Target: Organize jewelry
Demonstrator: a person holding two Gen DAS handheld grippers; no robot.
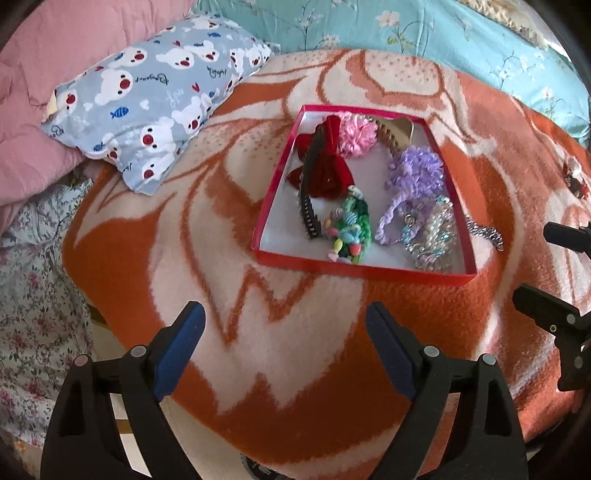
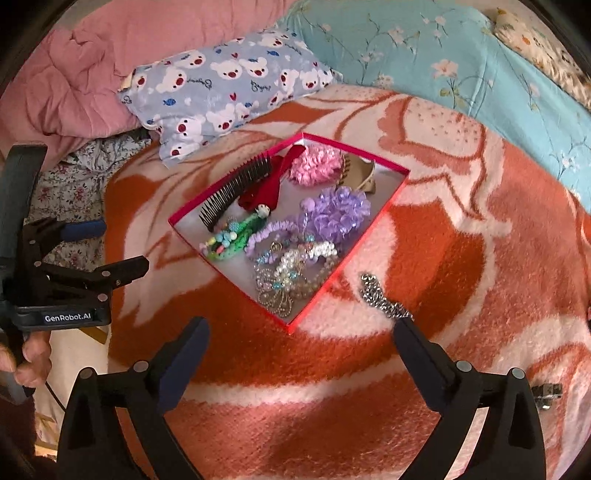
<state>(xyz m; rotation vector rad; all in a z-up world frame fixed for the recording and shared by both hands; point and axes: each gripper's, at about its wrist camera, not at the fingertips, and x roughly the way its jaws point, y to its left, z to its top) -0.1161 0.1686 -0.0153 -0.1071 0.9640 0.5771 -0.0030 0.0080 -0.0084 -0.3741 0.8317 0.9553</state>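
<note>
1. The left gripper [image 1: 286, 323] has its jaws spread wide with nothing between them, only the orange-and-white blanket [image 1: 229, 236] below.
2. The right gripper [image 2: 301, 338] is likewise released, its jaws standing far apart over the same blanket, gripping nothing.
3. Just ahead of the right jaws, touching neither finger, a silver rhinestone piece [image 2: 384, 297] lies on the blanket, just outside the box's near right wall.
4. Ahead of both pairs of jaws sits the red box [image 1: 364, 271], open-topped and white inside, resting on the blanket.
5. In the part of the box nearest the jaws lie a heap of clear and pearl beaded jewelry [image 2: 295, 275] and a green beaded hair piece [image 1: 347, 236].
6. Farther from the jaws are a purple scrunchie [image 1: 415, 171], a black comb headband [image 2: 236, 192], a red velvet bow [image 1: 328, 171] and a pink scrunchie [image 1: 356, 134].
7. At the far right corner lies a gold-toothed item, partly hidden.
8. Beyond the box lie a bear-print pillow [image 1: 147, 107], a pink quilt [image 1: 44, 92] and a blue floral sheet [image 1: 424, 33].
9. Left of the right jaws, a person's hand [image 2: 29, 360] holds the left gripper's handle.
</note>
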